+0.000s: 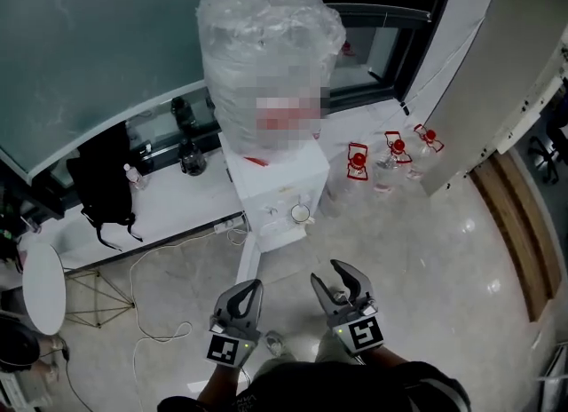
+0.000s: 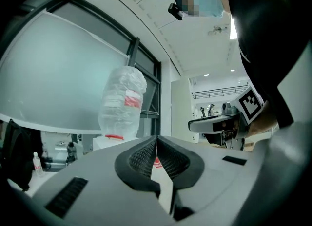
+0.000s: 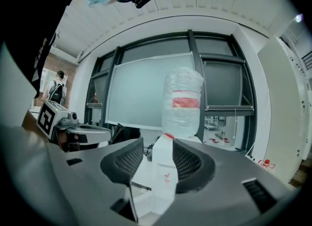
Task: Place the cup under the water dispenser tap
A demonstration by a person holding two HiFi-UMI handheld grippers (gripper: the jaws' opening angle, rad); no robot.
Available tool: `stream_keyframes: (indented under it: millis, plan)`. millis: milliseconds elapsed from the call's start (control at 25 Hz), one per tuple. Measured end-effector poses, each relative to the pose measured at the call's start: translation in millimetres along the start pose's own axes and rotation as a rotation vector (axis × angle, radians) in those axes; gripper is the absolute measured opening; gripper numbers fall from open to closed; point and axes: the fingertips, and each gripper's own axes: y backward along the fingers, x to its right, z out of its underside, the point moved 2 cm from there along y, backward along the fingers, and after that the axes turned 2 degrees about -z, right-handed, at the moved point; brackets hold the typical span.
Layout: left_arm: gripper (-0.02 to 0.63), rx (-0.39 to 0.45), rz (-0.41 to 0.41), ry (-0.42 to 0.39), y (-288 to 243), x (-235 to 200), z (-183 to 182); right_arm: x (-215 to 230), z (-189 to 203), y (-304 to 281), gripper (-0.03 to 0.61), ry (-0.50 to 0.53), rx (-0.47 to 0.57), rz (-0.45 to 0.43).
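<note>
— Where's the cup (image 1: 301, 214)?
— On the front ledge of the water dispenser (image 1: 275, 184), near its taps (whether it sits right beneath one, I can't tell).
— The left claw (image 2: 157, 141)?
— Clenched, tips meeting on nothing.
— The right claw (image 3: 158, 154)?
— Released, jaws apart and empty, well short of the cup.

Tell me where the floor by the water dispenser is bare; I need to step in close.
Bare floor stretches in front and to the right of the water dispenser, up to the partition. Crowded: red-handled bottles beside the dispenser's right, and a white cable looping at its left.
</note>
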Motion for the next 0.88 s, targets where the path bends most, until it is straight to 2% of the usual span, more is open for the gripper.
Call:
stream_keyframes:
  millis: [200, 440, 680, 880]
  plan:
    - [0.020, 0.019, 0.013, -0.029, 37.3, 12.7, -28.8, -22.4, -16.0, 26.2, 0.200, -0.042, 0.016, 0.032]
    - [0.020, -0.007, 0.067, -0.052, 70.7, 23.7, -32.1, -40.1, -14.4, 55.2, 0.198, -0.068, 0.016, 0.098]
    - [0.020, -0.012, 0.126, -0.074, 82.2, 30.5, -36.2, -56.8, -2.7, 75.5, 0.090, -0.148, -0.027, 0.148]
    - [0.020, -0.005, 0.154, -0.080, 81.4, 36.4, -43.7, -60.4, 5.9, 86.8, 0.058, -0.171, -0.047, 0.159]
